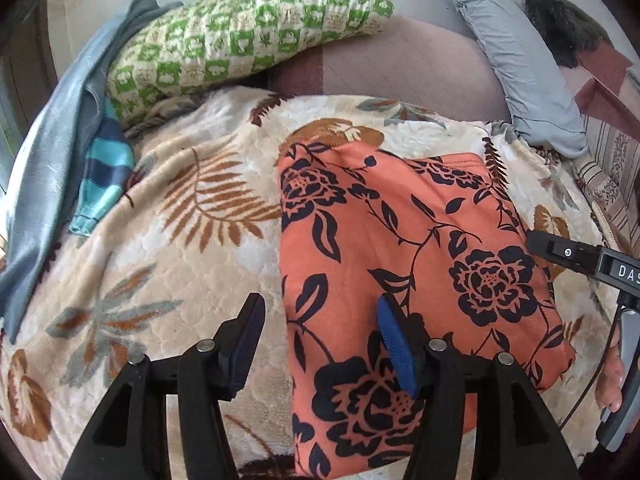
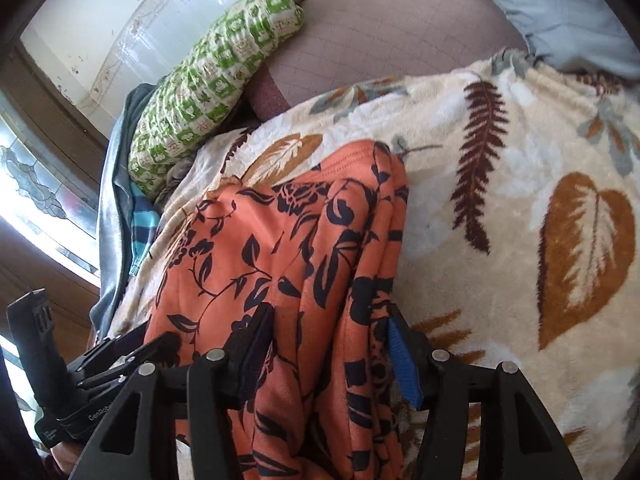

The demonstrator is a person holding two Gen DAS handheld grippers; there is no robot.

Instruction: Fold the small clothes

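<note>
Fingers of the left gripper (image 1: 320,344) stand spread, straddling the near left edge of the orange floral garment (image 1: 400,264): the blue-padded finger lies over the cloth, the other over the blanket beside it, nothing pinched. Fingers of the right gripper (image 2: 326,354) also stand apart, with the garment's bunched right edge rising between them; whether the pads actually press the cloth cannot be told, though the gap looks too wide for a firm grip. The garment lies already doubled into a rough rectangle on the leaf-patterned fleece blanket (image 1: 168,240), its ribbed waistband toward the far side. Judged from this layout, the step in hand is taking the near edges for a further fold; it would go best if both grippers close on all layers at matching heights along opposite edges, lift only enough to clear the plush pile, and carry the edge across evenly so the layers do not slide apart. The blanket is soft and uneven, so the fabric may drag or crease. Beyond it lie a green checked pillow (image 1: 240,32), a grey-blue pillow (image 1: 516,64), a mauve cushion (image 1: 400,64) and a blue striped garment (image 1: 106,176) at the left; a patterned glass window (image 2: 36,184) lights the room.
</note>
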